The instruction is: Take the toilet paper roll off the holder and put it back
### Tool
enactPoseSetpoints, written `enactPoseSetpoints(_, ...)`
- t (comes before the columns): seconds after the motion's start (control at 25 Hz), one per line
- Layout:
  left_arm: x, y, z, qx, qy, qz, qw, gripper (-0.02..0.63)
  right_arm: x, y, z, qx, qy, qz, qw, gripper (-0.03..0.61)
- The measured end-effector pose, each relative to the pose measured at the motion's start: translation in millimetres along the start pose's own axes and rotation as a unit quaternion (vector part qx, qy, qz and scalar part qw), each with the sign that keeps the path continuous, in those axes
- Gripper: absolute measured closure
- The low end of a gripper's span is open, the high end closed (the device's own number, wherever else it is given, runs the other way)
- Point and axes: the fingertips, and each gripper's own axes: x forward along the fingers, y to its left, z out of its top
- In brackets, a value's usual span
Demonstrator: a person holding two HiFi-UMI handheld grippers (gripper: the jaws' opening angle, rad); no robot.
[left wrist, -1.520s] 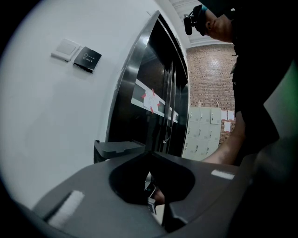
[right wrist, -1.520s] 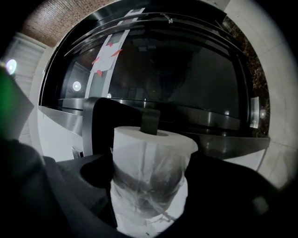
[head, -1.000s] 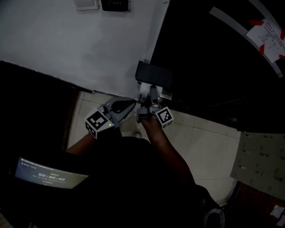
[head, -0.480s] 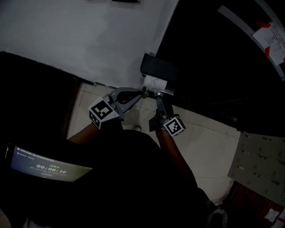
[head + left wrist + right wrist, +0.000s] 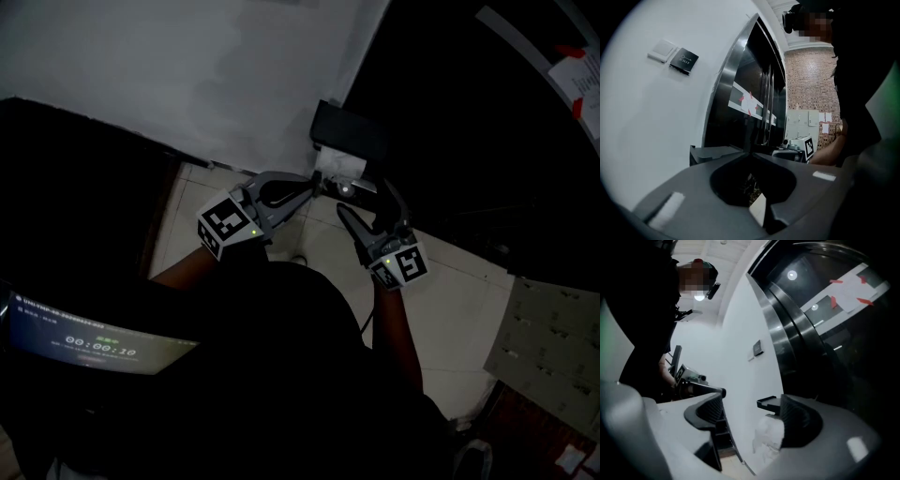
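The person wears a dark top (image 5: 281,375) that leaves the forearms bare, and the left hand-held gripper (image 5: 309,185) and the right hand-held gripper (image 5: 364,199) are both grey, each with curved jaws, a small green light and a cube of black-and-white square markers.

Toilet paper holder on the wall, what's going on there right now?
A person works at the black holder with a gripper in each hand. The toilet paper roll appears to sit under its cover, not yet taken off. The left gripper is shut, its tip right beside the roll. The right gripper is open in front of the roll; its jaws have just been closing a little, with the roll showing in the gap but not gripped.
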Motion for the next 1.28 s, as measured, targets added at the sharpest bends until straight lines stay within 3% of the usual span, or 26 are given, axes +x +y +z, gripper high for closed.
enactPoseSetpoints(0.12,0,-6,3,0.003,-0.004,-0.009,0.9999,0.612,-3,21,8,-0.034,0.011,0.039,0.999,0.45)
enactPoseSetpoints(0.2,0,-9,3,0.003,-0.006,-0.011,0.9999,0.612,-5,29,12,-0.039,0.01,0.055,0.998,0.563)
enactPoseSetpoints(0.24,-1,-9,4,0.003,-0.006,-0.011,0.9999,0.612,-4,32,13,-0.04,0.01,0.06,0.997,0.577)
enactPoseSetpoints(1.28,-3,-21,8,0.001,-0.009,-0.024,0.9997,0.612,11,58,17,-0.038,0.035,0.089,0.995,0.578)
